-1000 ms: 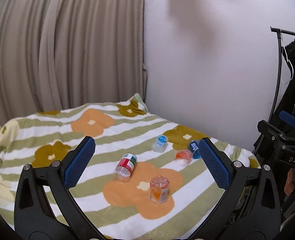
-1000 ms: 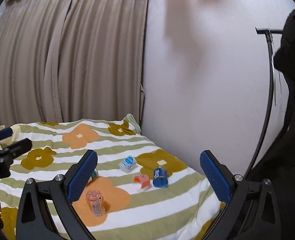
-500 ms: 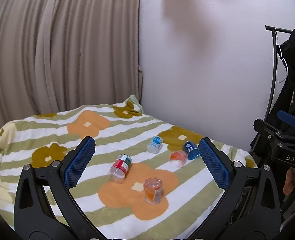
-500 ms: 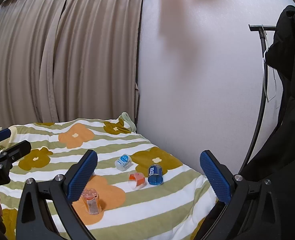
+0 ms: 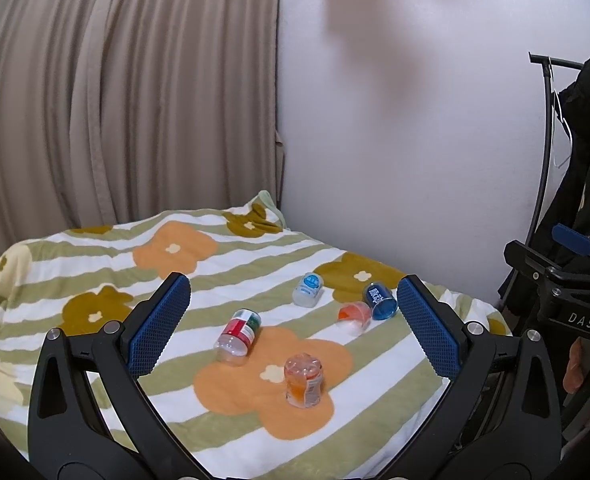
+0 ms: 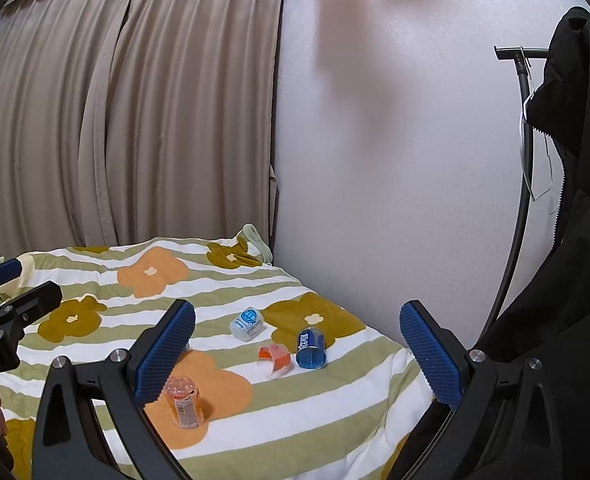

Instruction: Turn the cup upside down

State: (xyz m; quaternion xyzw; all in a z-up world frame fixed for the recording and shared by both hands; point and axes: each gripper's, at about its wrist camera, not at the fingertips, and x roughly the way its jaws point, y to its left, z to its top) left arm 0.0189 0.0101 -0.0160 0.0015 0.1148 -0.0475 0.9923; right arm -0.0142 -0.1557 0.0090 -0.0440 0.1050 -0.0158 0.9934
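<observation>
Several small plastic cups sit on a flowered blanket [image 5: 95,264]. An orange cup [image 5: 303,380] stands upside down on an orange flower; it also shows in the right wrist view [image 6: 183,402]. A red-and-green cup [image 5: 239,334], a white-blue cup [image 5: 307,289], an orange-white cup [image 5: 353,316] and a blue cup [image 5: 381,301] lie on their sides. My left gripper [image 5: 293,320] is open and empty, held above and in front of the cups. My right gripper [image 6: 297,354] is open and empty, farther right; the blue cup [image 6: 310,349] lies between its fingers in view.
A white wall [image 5: 415,140] runs along the bed's far right side and a beige curtain [image 5: 115,100] hangs behind it. A clothes rack with a black coat [image 6: 575,200] stands at the right. The blanket's front right edge drops off near the rack.
Both grippers have pulled back a little from the bed and stayed open. The cups have not moved.
</observation>
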